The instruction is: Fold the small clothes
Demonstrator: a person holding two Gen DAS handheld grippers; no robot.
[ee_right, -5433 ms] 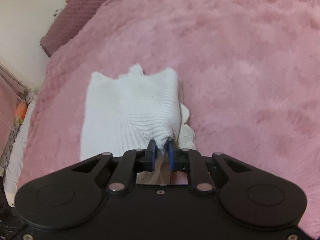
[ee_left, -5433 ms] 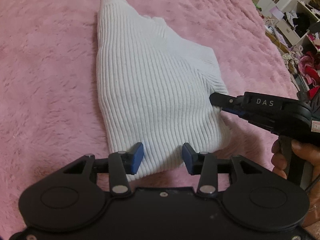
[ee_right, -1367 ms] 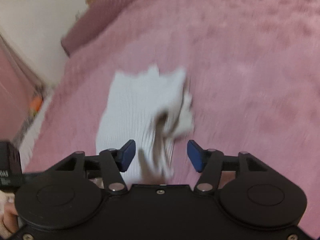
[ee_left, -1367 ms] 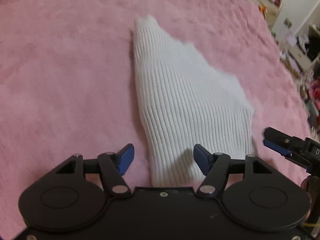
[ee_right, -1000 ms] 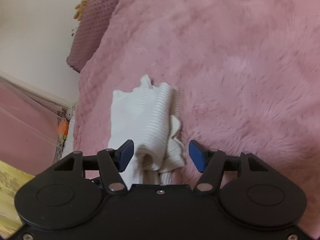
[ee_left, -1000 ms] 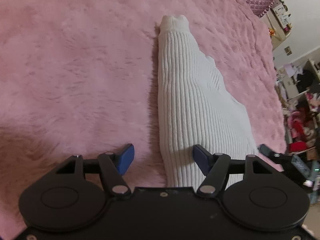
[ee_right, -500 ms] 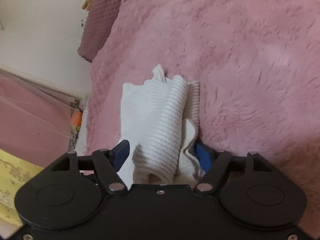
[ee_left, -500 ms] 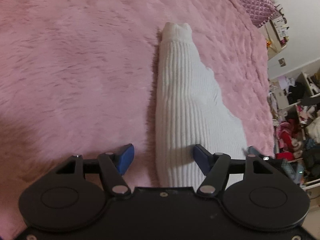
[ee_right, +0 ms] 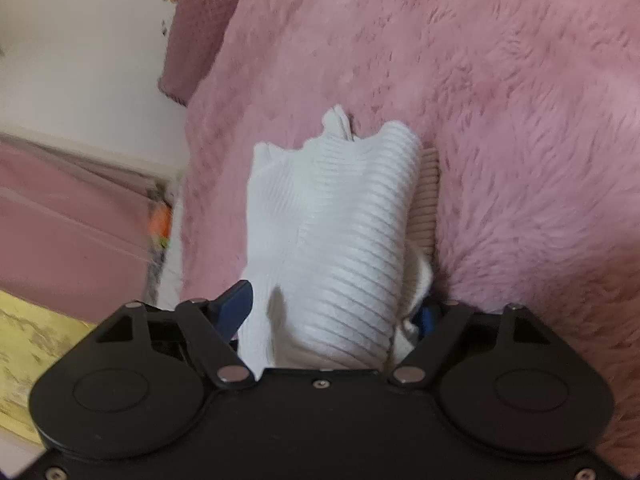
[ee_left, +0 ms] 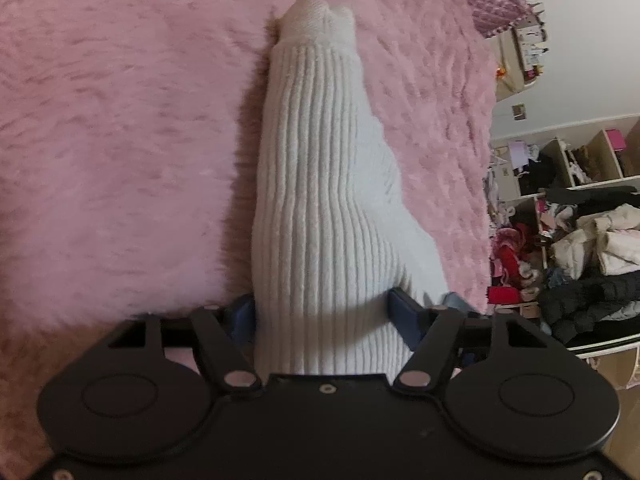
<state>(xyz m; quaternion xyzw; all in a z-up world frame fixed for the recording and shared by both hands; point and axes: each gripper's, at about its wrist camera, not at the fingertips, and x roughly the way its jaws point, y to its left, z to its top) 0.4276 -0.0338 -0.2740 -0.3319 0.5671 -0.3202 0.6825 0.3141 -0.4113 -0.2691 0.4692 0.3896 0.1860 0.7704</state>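
- White ribbed knit, the small sweater (ee_left: pixel 320 200) lies on the pink fluffy blanket (ee_left: pixel 120 140), already gathered into a narrow, layered bundle, not spread flat.
- We judge the fold to be well along: in the left wrist view the garment reads as 1 long tapering strip with a cuff-like band at its far end, and in the right wrist view at least 2 layers are stacked, with a beige ribbed edge peeking out on the right side.
- We hold the left gripper (ee_left: pixel 324 312) with its jaws standing apart on either side of the near end of the strip; the cloth fills the gap, and we cannot tell whether the blue pads are pressing on it.
- We hold the right gripper (ee_right: pixel 332 312) the same way at another end of the bundle: its jaws have just been opening, they stand wide, and the bunched knit sits between them, touching or nearly touching the pads.
- What we think is left: a last fold or a squaring-up, since the edges near the right gripper look loose and uneven.
- The knit is thick, soft and vertically ribbed, likely to spring back a little; the blanket is deep-piled plush and will grip the cloth.
- Beyond the bed we see cluttered shelves (ee_left: pixel 580 200) with piled clothes, and a quilted mauve cushion (ee_right: pixel 196 32) by the wall.
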